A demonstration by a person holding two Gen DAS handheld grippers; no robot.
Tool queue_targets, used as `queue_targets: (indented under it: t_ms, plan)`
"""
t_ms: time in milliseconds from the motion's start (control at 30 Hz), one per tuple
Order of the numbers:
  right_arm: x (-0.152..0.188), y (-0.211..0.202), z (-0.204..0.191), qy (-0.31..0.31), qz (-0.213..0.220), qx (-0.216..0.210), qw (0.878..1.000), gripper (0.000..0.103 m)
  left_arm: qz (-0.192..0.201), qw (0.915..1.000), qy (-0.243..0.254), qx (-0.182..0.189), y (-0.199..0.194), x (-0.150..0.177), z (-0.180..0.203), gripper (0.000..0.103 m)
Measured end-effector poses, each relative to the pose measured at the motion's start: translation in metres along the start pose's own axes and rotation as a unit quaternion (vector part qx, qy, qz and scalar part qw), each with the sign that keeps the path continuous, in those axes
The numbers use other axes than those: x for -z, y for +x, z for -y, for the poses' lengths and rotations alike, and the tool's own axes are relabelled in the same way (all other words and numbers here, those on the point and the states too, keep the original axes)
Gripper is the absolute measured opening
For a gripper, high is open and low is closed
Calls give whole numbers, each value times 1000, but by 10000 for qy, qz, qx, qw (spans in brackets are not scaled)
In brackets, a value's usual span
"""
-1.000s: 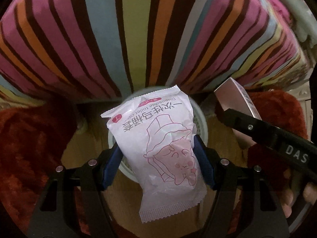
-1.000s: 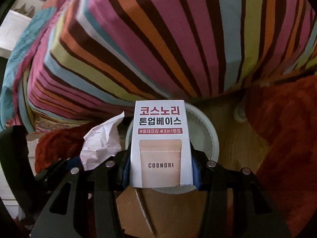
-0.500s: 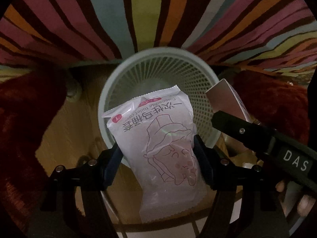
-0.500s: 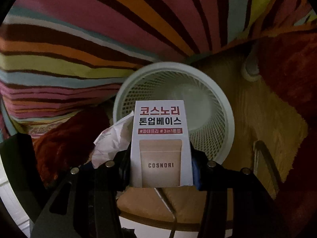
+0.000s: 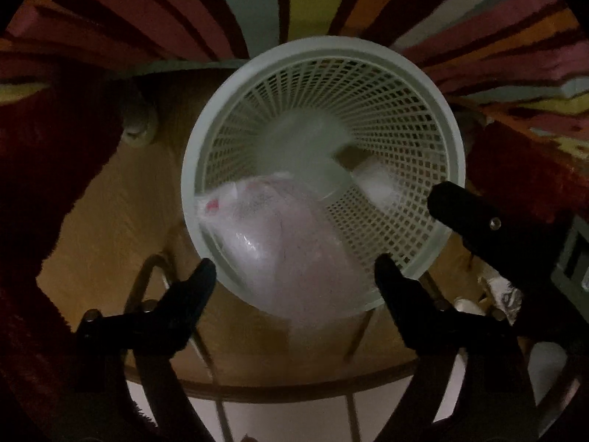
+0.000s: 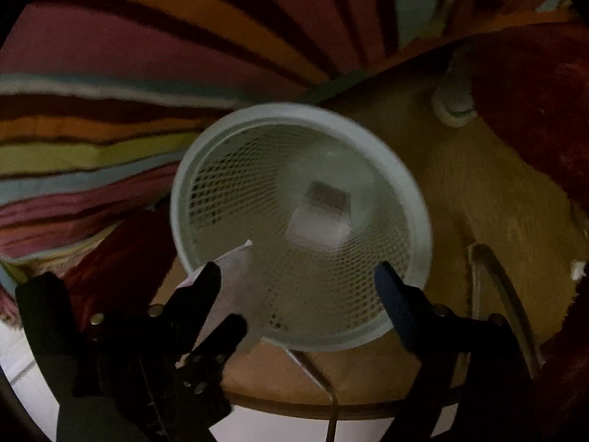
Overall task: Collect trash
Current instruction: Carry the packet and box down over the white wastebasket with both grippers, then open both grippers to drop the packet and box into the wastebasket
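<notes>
A pale green mesh waste basket (image 5: 390,55) stands on the wooden floor below both grippers; it also shows in the right wrist view (image 6: 221,140). My left gripper (image 5: 294,276) is open, and the white and pink sachet (image 5: 291,243) is blurred, dropping over the basket's near rim. My right gripper (image 6: 296,280) is open, and the small COSNORI box (image 6: 320,217) is falling inside the basket. The box shows blurred in the left wrist view (image 5: 375,180). The sachet's edge (image 6: 235,276) shows by my right gripper's left finger.
A striped bedspread (image 5: 257,3) hangs just behind the basket. A dark red shaggy rug (image 5: 44,169) lies on both sides. A round wooden stool top (image 6: 368,379) is right under the grippers. A white bed leg (image 6: 452,107) stands by the basket.
Both grippers have opened over the basket. The sachet has left the left gripper and the box has left the right gripper; both are falling. The view has moved closer above the basket.
</notes>
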State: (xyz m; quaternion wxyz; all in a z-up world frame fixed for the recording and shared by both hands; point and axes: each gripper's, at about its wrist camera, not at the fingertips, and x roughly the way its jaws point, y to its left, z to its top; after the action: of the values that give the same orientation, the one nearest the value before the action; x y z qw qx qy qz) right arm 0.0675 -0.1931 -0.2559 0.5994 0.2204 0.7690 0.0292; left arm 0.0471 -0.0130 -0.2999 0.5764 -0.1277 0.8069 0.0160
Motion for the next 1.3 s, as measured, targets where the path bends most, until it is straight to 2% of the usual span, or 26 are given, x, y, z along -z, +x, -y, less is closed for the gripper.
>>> queue_targets:
  t_ms: [167,800,1000,1300]
  plan:
    - [-1,-3,13,318,5,-22,9995,81,54,9998,-158,78,-5,-2,-7,86]
    - [-1,-4,9,390,182,108,9990,85,212,9987,-440,173,-8,4,-19,86]
    - [1,-8,13,488,231,45,9985,85,366,9980,-465,208,-17,7,-21,86]
    - [10,-28,6,264,553,-18,9981,85,713,9962,-399,308,-39,19,-22,86]
